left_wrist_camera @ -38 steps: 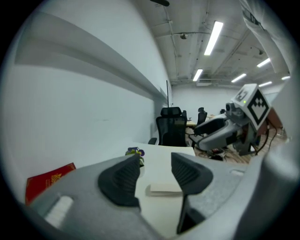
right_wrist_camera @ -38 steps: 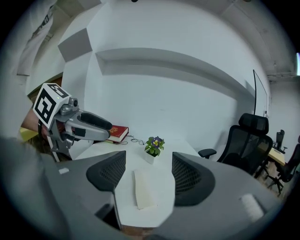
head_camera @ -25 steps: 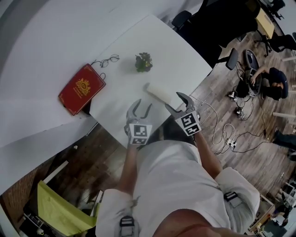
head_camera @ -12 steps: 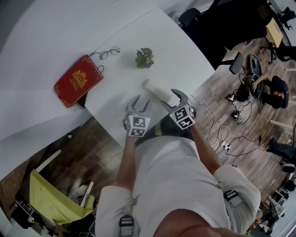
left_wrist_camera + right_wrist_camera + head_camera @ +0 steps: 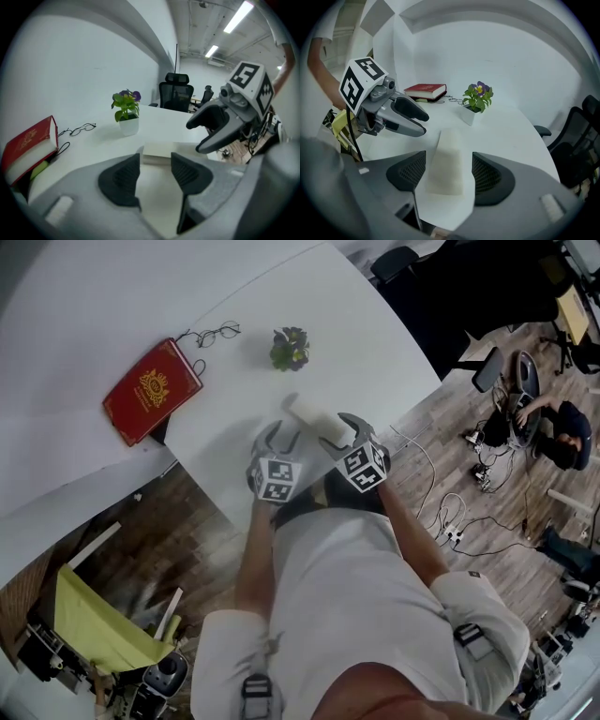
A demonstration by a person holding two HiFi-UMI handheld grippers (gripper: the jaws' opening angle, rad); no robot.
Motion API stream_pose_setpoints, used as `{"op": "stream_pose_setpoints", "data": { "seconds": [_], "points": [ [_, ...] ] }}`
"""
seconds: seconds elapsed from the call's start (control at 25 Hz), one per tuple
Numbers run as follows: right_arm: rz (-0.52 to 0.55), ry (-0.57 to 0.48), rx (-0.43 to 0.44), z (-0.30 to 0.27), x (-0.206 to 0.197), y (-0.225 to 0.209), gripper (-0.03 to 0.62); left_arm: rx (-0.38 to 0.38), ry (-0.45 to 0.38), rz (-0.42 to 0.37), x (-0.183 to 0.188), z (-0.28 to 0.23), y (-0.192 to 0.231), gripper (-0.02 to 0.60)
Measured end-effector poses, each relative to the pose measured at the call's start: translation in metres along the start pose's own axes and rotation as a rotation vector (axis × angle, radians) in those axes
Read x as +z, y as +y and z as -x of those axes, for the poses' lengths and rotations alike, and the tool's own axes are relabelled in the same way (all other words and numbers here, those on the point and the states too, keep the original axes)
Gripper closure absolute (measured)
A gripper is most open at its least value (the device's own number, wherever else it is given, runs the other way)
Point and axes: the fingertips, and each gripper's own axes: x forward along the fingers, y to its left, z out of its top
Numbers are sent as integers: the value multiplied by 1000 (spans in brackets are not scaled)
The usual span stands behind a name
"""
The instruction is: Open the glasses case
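A closed off-white glasses case (image 5: 312, 412) lies near the front edge of the white table (image 5: 234, 418). In the head view my left gripper (image 5: 281, 436) hangs open just short of the case's near side. My right gripper (image 5: 339, 431) is open at the case's right end. In the right gripper view the case (image 5: 447, 161) lies between and just beyond the spread jaws of the right gripper (image 5: 449, 174), and I cannot tell if they touch it. The left gripper view has the case (image 5: 174, 152) past the left gripper (image 5: 155, 162), with nothing between its pads.
A small potted plant (image 5: 290, 348) stands behind the case. Wire-framed glasses (image 5: 217, 334) and a red book (image 5: 151, 390) lie at the table's left. The table edge is right under the grippers. Office chairs (image 5: 175, 91) and floor cables (image 5: 450, 512) lie beyond the table.
Both grippers have moved forward toward the case, the right one closing in on its right end. Both stay open. The case has not moved.
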Motion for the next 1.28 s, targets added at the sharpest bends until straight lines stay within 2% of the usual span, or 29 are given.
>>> {"op": "stream_pose_setpoints", "data": {
  "seconds": [0.44,0.84,0.96,1.28],
  "points": [
    [29,53,55,-21,-15,5,286,19,58,36,-17,-17,0,373],
    [66,107,51,-39,-23,8,284,18,103,46,-29,-28,0,373],
    [79,127,45,-44,-25,9,261,18,113,49,-30,-29,1,373],
    [44,145,38,-48,-28,7,274,7,122,43,-30,-34,-1,373]
  ]
}}
